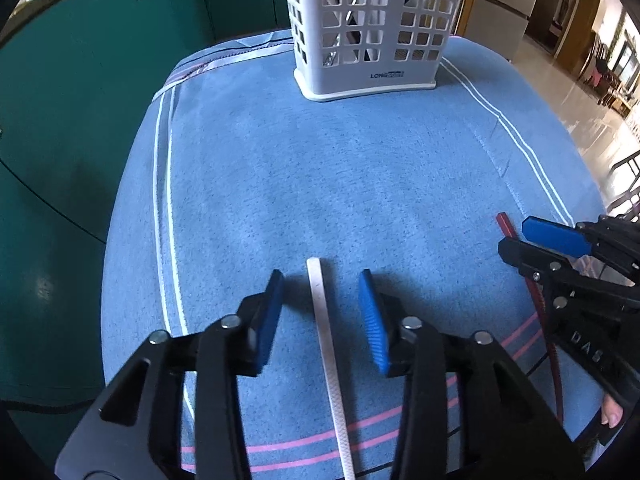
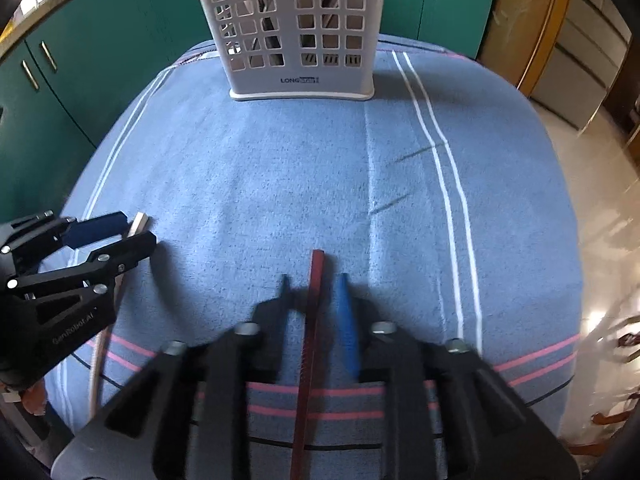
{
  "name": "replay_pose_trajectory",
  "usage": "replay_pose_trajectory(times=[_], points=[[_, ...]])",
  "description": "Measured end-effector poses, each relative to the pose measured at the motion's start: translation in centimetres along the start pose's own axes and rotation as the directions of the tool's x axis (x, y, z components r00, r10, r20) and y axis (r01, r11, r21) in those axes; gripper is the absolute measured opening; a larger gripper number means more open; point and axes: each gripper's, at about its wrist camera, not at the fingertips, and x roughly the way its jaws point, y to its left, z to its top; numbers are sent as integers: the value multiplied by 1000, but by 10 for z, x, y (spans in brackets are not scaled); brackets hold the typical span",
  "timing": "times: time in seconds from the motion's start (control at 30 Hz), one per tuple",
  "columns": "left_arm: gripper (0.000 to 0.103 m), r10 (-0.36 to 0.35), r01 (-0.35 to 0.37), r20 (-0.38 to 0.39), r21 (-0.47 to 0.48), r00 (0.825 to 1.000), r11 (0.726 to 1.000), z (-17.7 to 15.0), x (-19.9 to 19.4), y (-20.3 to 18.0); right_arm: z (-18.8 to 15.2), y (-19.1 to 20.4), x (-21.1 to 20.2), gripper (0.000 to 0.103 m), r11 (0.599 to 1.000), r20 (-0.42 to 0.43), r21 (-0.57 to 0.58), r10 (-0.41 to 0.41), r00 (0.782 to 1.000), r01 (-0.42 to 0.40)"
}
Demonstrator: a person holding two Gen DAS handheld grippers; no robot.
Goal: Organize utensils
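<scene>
A white chopstick [image 1: 320, 300] lies lengthwise on the blue towel [image 1: 320, 160]. My left gripper [image 1: 321, 280] straddles it, open, with a gap between each blue pad and the stick. A dark red chopstick [image 2: 316, 280] lies parallel further right. My right gripper [image 2: 313, 280] stands over it with its pads close on both sides but not pressing, so it is open. A white slotted utensil basket [image 1: 368, 76] stands upright at the towel's far edge with several utensils inside. In the right wrist view the left gripper [image 2: 138, 229] is at the left, with the white chopstick [image 2: 140, 222] tip poking out of it.
The towel [image 2: 280, 168] covers a small raised surface with drop-offs at its left and right edges. Green cabinet doors [image 2: 60, 80] stand behind and to the left. A glossy floor [image 1: 580, 112] lies to the right. A person's fingertip [image 1: 612, 416] shows behind the right gripper [image 1: 513, 235].
</scene>
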Motion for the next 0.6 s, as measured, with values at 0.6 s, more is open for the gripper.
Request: replay_pose_trajectory(times=[0.6], points=[[6, -43, 52, 266, -27, 963, 998, 21, -110, 16, 15, -12, -119, 7, 997, 291, -13, 71, 954, -70]])
